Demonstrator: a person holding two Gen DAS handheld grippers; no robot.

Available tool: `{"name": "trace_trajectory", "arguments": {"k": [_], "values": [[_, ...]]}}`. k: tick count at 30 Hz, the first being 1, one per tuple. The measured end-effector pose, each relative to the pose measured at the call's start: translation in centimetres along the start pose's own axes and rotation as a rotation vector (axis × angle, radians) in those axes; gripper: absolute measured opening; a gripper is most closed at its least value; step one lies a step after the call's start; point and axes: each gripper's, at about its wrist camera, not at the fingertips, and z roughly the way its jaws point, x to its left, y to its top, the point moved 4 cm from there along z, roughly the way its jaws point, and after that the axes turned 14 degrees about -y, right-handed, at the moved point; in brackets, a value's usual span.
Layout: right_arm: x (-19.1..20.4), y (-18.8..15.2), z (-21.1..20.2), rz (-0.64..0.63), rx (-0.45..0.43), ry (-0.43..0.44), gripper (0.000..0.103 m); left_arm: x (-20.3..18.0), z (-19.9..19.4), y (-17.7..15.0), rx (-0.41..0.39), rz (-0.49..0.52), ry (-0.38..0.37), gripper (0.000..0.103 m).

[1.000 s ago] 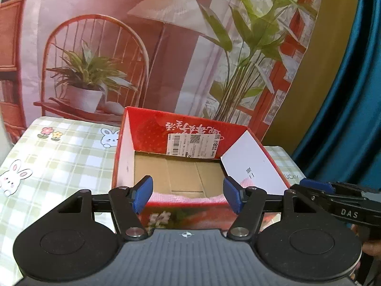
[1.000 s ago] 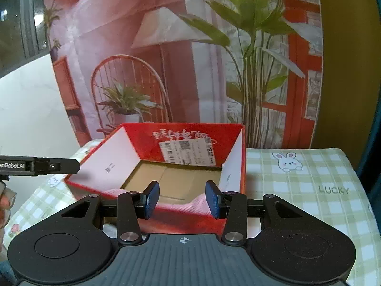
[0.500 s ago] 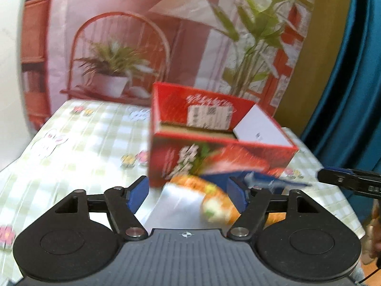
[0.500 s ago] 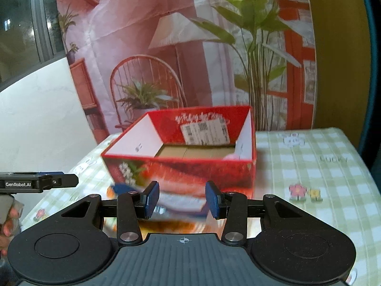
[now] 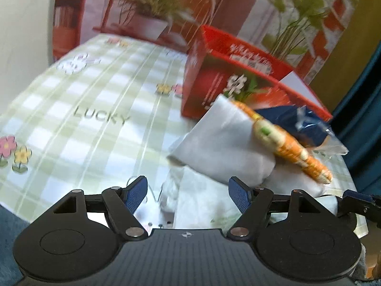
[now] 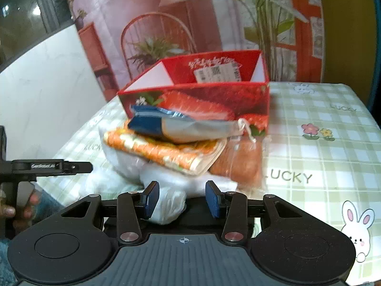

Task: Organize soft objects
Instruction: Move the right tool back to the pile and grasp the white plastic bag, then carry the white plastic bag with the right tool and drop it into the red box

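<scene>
A heap of soft packets lies on the green-and-white checked tablecloth [image 6: 321, 157], straight ahead of both grippers and just in front of the open red cardboard box printed with strawberries [image 6: 214, 95]. At the bottom of the heap sit crinkled white plastic-wrapped bundles [image 5: 221, 143]; one lobe of this white wrapping reaches back between the right gripper's [image 6: 182, 199] blue pads, touching or nearly touching the left-side pad, though the jaws stand moderately apart and clamp nothing. On the white bundles rests a flat orange-and-cream patterned packet [image 6: 162, 152], tilted, and on top of that a dark blue soft item in clear plastic wrap [image 6: 171, 124]. To the right of the stack, beyond the right gripper's right finger, leans an orange pouch with a cream drawstring [image 6: 243, 159], blurred. The left gripper [image 5: 188, 193] hovers low before the same heap with its jaws wide apart and empty; the white wrapping lies just beyond and between its fingers. The box stands behind the heap, further from both grippers, its inside not visible from here.
</scene>
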Motion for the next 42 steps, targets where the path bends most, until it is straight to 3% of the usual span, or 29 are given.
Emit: {"name": "trace_trajectory", "arguments": {"k": [11, 17, 20, 24, 30, 34, 42], "values": [[1.5, -0.7, 1.7, -0.056, 0.065, 0.041, 0.042, 0.8, 1.9, -1.3, 0.054, -0.043, -0.074, 0.075], [2.2, -1.3, 2.7, -0.079, 0.095, 0.051, 0.045, 0.1, 2.4, -2.0, 0.086, -0.009, -0.094, 0.056], [2.0, -1.4, 3.0, -0.063, 0.1, 0.044, 0.046, 0.0, 2.6, -2.1, 0.093, -0.008, -0.105, 0.054], [1.8, -1.2, 2.8, -0.04, 0.091, 0.051, 0.042, 0.4, 2.9, -2.2, 0.107, -0.022, -0.103, 0.054], [1.3, -1.0, 2.6, -0.018, 0.078, 0.056, 0.027, 0.8, 3.3, -2.4, 0.12, -0.034, -0.078, 0.061], [1.4, -1.1, 2.6, -0.02, 0.078, 0.063, 0.026, 0.7, 3.5, -2.4, 0.12, -0.022, -0.069, 0.06], [1.0, -1.3, 3.0, 0.014, 0.096, 0.069, 0.026, 0.0, 2.9, -2.3, 0.09, 0.01, -0.086, 0.042]]}}
